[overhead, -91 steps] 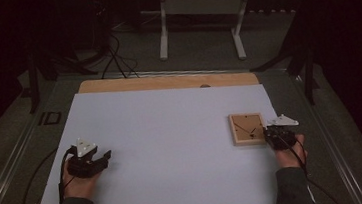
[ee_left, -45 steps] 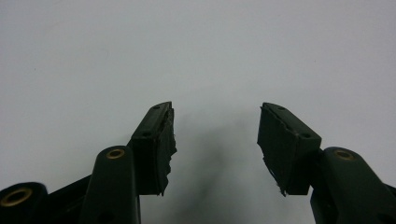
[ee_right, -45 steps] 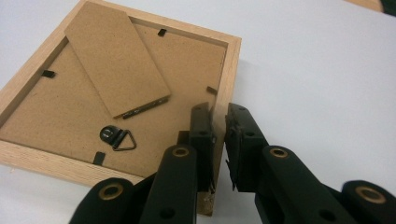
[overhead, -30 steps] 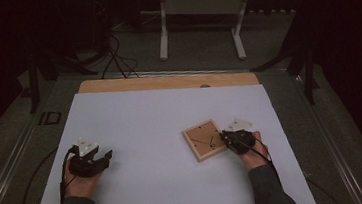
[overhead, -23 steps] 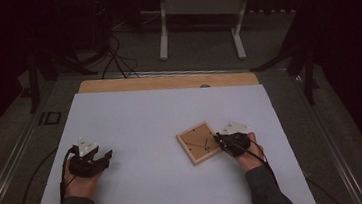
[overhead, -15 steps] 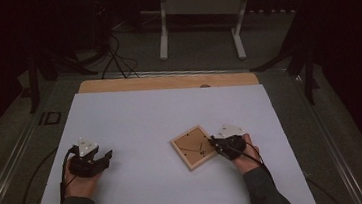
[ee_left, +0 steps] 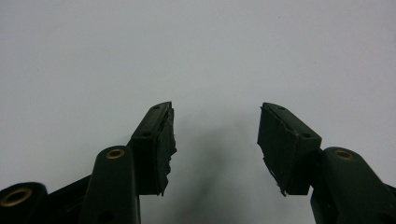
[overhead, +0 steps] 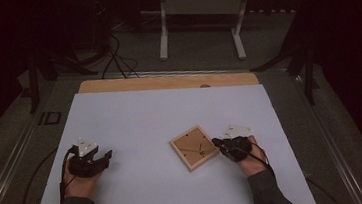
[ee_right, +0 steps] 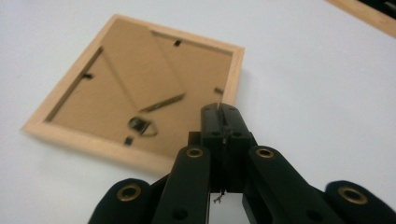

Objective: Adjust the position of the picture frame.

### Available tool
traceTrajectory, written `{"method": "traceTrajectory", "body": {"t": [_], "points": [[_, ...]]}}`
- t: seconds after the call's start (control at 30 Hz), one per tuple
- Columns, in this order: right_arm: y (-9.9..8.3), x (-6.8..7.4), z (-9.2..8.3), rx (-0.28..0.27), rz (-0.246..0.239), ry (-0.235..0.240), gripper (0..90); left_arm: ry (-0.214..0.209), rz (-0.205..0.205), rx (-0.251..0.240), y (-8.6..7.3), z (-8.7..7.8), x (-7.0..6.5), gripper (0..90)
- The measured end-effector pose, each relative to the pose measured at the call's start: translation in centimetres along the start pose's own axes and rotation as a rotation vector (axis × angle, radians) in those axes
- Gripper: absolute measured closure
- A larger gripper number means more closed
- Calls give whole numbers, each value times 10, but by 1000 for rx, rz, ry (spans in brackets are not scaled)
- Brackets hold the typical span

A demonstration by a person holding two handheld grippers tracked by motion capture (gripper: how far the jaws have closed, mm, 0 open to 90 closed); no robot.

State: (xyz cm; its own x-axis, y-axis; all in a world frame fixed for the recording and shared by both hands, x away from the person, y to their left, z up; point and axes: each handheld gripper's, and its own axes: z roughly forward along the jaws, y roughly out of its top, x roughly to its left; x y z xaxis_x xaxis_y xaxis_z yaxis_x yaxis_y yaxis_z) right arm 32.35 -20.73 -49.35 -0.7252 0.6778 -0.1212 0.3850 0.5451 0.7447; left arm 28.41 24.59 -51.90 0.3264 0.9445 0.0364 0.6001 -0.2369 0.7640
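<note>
Face-down, the pale wooden picture frame (ee_right: 135, 88) shows its brown backing beside the closed, empty right claw (ee_right: 219, 108).

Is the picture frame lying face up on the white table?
No, the picture frame lies back side up, its brown backing board and hanger showing.

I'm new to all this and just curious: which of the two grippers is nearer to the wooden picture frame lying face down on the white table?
The right. The right gripper sits at the picture frame's edge, jaws shut with nothing between them. The left gripper rests far off across the table, jaws open.
</note>
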Motion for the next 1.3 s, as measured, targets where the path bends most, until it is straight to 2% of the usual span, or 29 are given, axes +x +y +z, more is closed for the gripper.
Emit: {"method": "traceTrajectory", "body": {"t": [0.3, 0.67, 0.9, 1.07, 1.3], "points": [[-11, 16, -12, 46, -24, 44, 899, 2, -3, -3, 0, -1, 1, 455], [-18, 25, -5, 133, -71, 85, 899, 0, -6, -6, 0, -1, 1, 455], [-18, 24, 1, 161, -68, 70, 899, 0, -3, -3, 0, -1, 0, 454], [-15, 18, 5, 164, -56, 33, 900, 0, -1, 0, 0, 0, 0, 454], [-9, 9, 17, 155, 9, 1, 899, 1, -4, -3, 0, 0, 0, 455]]}}
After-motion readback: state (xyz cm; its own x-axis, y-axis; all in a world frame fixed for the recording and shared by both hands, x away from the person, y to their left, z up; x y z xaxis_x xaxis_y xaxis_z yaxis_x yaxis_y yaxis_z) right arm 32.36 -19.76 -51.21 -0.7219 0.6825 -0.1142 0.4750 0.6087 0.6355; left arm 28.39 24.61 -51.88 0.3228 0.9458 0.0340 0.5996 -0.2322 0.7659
